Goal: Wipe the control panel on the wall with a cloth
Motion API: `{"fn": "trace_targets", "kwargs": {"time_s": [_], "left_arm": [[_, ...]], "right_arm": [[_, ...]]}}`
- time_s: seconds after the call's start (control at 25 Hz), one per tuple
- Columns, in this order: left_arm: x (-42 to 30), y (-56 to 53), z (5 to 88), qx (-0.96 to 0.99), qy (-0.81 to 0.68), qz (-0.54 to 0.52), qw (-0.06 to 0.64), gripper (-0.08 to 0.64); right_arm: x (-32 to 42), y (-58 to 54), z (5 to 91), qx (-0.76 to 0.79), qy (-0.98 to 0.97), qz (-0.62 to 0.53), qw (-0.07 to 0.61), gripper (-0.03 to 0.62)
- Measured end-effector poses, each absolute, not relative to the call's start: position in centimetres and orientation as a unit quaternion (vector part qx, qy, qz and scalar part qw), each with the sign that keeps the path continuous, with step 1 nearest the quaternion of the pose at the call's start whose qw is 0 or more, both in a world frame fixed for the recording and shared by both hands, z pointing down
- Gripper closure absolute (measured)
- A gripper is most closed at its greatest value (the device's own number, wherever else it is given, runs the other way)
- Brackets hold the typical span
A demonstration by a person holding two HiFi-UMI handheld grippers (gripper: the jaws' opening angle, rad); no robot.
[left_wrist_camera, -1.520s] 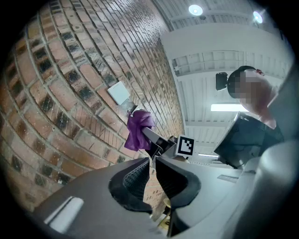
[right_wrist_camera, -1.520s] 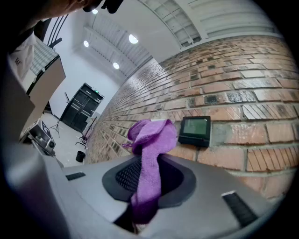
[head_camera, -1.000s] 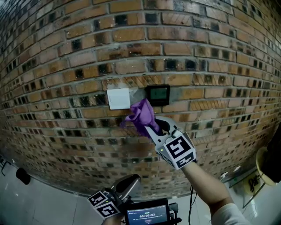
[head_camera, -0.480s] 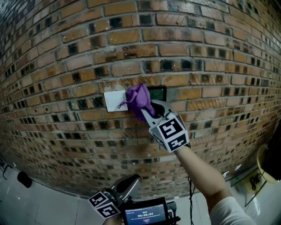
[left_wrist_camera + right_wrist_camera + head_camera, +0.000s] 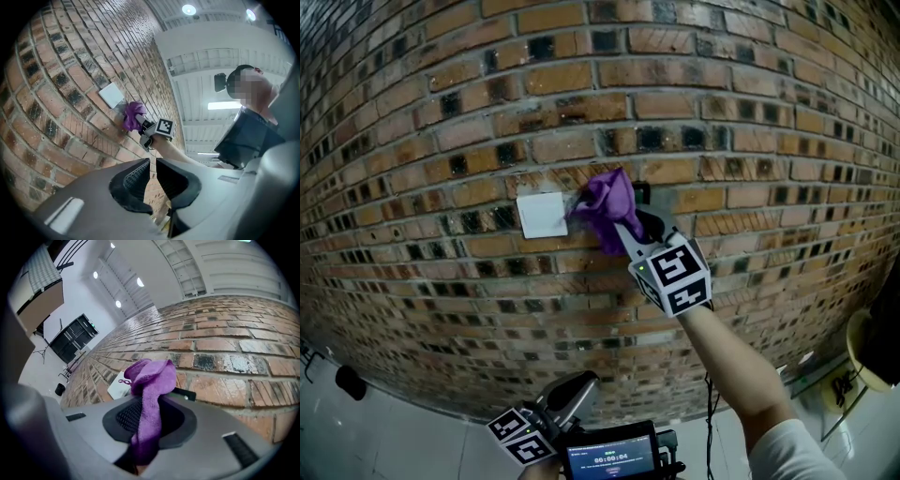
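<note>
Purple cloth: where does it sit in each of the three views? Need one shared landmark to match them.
Head view: purple cloth at centre, against the brick wall, held by the right gripper.
Left gripper view: cloth small, left of centre, at the wall.
Right gripper view: cloth at centre, clamped between the jaws.
Shared landmark: white wall plate, beside the cloth in all three.

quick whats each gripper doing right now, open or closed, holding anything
Left gripper: barely open, a narrow gap between the jaws, nothing in it.
Right gripper: closed on the purple cloth.
</note>
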State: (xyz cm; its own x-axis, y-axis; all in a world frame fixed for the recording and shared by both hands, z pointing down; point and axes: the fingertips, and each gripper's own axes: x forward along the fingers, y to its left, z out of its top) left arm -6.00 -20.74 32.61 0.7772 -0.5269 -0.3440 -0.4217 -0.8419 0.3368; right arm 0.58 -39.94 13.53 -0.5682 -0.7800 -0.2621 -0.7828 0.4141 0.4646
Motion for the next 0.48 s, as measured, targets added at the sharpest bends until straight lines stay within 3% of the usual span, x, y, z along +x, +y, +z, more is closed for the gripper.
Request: {"fn": "trace_targets", "kwargs": {"time_s": [0.48], "left_arm": [[-4.8, -20.7, 32.6, 0.938, -0.24, -0.216, 0.123, 0.529]], "right_arm": [[3.9, -40.0, 13.7, -0.492, 0.824, 0.28, -0.007, 0.508]]}}
